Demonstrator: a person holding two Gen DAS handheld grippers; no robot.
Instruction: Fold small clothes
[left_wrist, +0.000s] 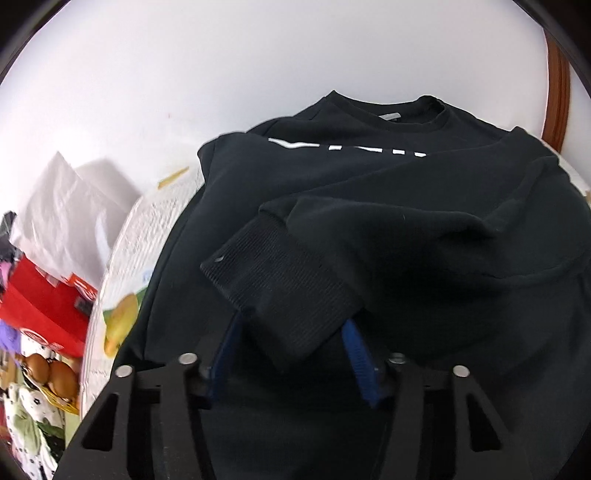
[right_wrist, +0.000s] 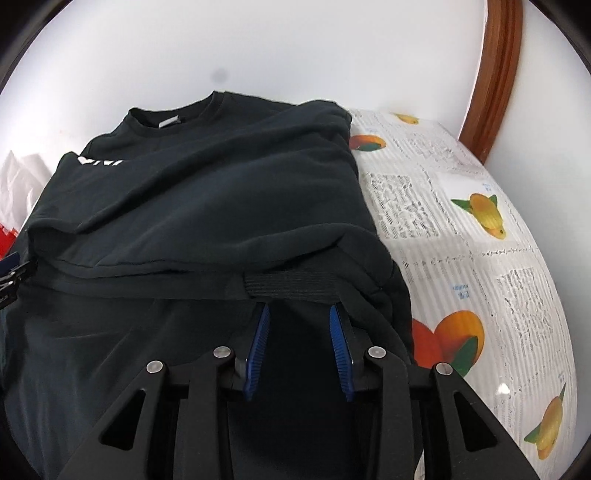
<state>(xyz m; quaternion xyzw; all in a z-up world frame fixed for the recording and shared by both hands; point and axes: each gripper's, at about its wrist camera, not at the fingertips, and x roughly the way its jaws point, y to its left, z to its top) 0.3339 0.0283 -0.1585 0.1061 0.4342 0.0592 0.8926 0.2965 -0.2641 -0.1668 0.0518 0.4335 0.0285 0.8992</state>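
Note:
A black sweatshirt (left_wrist: 369, 192) with white chest lettering lies on a fruit-print tablecloth (left_wrist: 125, 266), collar away from me. Its sleeves are folded over the body. In the left wrist view a ribbed cuff (left_wrist: 280, 295) lies between the blue pads of my left gripper (left_wrist: 291, 328), whose jaws stand wide apart around it. In the right wrist view the sweatshirt (right_wrist: 207, 192) fills the left and middle. My right gripper (right_wrist: 299, 314) is open, its blue tips at the edge of a ribbed band (right_wrist: 291, 286) under the folded layer.
The tablecloth (right_wrist: 480, 236) is bare to the right of the sweatshirt. A white wall stands behind, with a brown wooden frame (right_wrist: 495, 74) at the right. White plastic bags (left_wrist: 66, 206), red packaging (left_wrist: 40, 306) and other clutter lie at the left.

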